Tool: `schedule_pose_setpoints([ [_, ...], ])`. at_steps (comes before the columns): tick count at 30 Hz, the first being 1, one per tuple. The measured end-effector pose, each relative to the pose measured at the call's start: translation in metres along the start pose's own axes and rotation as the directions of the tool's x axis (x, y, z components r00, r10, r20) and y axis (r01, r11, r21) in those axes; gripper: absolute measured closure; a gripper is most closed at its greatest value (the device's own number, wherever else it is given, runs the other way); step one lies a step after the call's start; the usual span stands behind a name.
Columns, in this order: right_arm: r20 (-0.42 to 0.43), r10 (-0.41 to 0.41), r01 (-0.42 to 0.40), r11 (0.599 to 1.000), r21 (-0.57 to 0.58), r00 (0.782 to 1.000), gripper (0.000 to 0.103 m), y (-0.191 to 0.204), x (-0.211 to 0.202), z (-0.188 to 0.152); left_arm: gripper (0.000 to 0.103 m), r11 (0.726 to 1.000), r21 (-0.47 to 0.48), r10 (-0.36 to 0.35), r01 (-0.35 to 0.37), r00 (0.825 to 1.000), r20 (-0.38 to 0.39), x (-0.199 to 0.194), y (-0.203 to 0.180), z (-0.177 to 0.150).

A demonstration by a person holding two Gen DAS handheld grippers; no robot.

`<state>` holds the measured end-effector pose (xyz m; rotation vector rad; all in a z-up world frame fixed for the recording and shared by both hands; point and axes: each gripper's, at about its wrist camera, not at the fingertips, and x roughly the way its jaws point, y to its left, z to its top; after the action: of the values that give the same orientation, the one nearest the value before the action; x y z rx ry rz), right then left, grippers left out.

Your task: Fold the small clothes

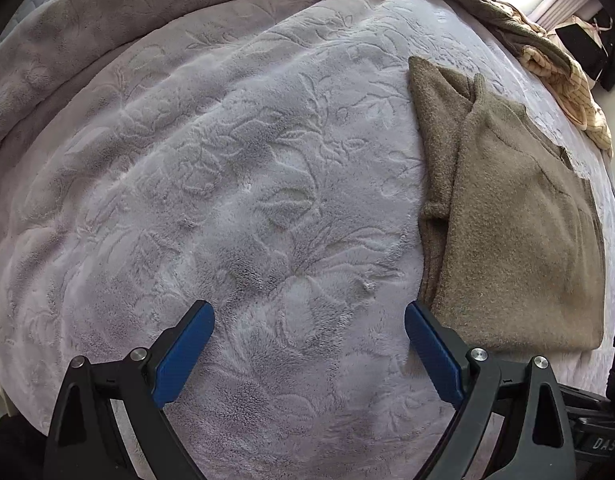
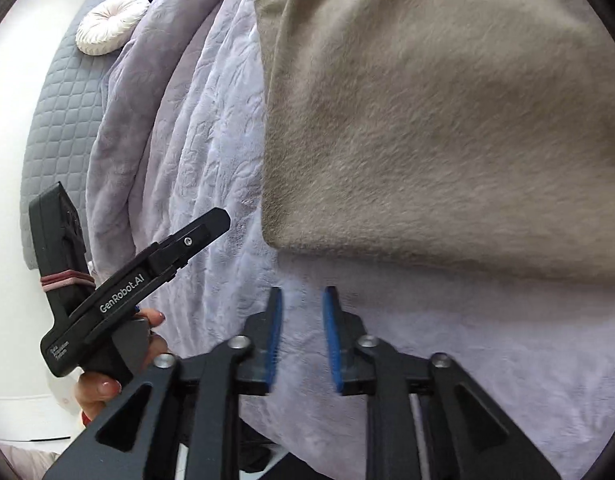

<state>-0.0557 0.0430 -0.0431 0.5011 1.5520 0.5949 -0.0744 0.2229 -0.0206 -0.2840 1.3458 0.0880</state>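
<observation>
The soft brown fuzzy sweater [image 1: 515, 216] lay folded on the pale purple fluffy blanket [image 1: 227, 184]. The left gripper [image 1: 309, 344] stood wide apart over bare blanket, holding nothing. The right gripper [image 2: 303, 336] was a little apart, empty. The sweater looked light and floppy, best pinched at an edge

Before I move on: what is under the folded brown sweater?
The brown sweater lies on the pale embossed blanket, with its own folded layers showing along its left edge. Anything else beneath is covered.
</observation>
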Motion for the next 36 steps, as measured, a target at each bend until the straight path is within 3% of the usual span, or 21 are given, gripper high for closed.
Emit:
schedule_pose_setpoints([
  [7, 0.024, -0.007, 0.006, 0.998, 0.059, 1.000, 0.063, -0.031, -0.015, 0.001, 0.005, 1.000, 0.031, 0.000, 0.000, 1.000, 0.013, 0.002, -0.016, 0.000],
  [9, 0.020, -0.005, 0.003, 0.997, 0.076, 1.000, 0.063, -0.037, -0.017, -0.002, 0.000, 0.999, 0.034, 0.012, -0.012, 1.000, 0.009, 0.005, -0.018, 0.001],
  [14, 0.026, 0.004, -0.007, 0.995, 0.103, 1.000, 0.044, -0.053, -0.028, -0.008, 0.000, 1.000, 0.021, 0.018, -0.017, 1.000, -0.015, 0.011, -0.020, 0.005],
  [21, 0.051, 0.031, -0.037, 0.993, 0.116, 0.998, 0.044, -0.057, -0.034, -0.004, 0.000, 1.000, -0.018, -0.008, 0.007, 0.998, -0.056, 0.021, -0.016, 0.014],
  [26, 0.067, 0.024, -0.029, 0.996, 0.084, 0.997, 0.044, -0.050, -0.043, 0.003, 0.000, 0.997, -0.023, -0.075, 0.074, 0.995, -0.063, 0.020, -0.016, 0.023],
  [31, 0.157, 0.036, -0.035, 0.999, -0.010, 0.987, 0.044, -0.025, -0.068, 0.042, 0.000, 0.998, -0.029, -0.065, 0.064, 0.997, -0.035, 0.016, -0.017, 0.037],
  [33, 0.205, 0.006, 0.003, 0.999, -0.043, 0.979, 0.044, -0.013, -0.073, 0.070, 0.000, 0.997, -0.033, -0.067, 0.066, 0.997, -0.034, 0.016, -0.018, 0.042],
  [34, 0.234, -0.028, 0.041, 0.998, -0.051, 0.972, 0.049, -0.006, -0.074, 0.086, 0.000, 0.997, -0.034, -0.070, 0.068, 0.997, -0.034, 0.016, -0.019, 0.043],
  [35, 0.266, -0.050, 0.068, 0.996, -0.057, 0.963, 0.083, -0.002, -0.074, 0.100, 0.000, 0.997, -0.033, -0.069, 0.068, 0.997, -0.034, 0.017, -0.020, 0.047],
  [36, 0.292, -0.057, 0.079, 0.995, -0.063, 0.955, 0.100, 0.001, -0.073, 0.113, 0.000, 0.997, -0.032, -0.064, 0.063, 0.997, -0.032, 0.017, -0.020, 0.049],
])
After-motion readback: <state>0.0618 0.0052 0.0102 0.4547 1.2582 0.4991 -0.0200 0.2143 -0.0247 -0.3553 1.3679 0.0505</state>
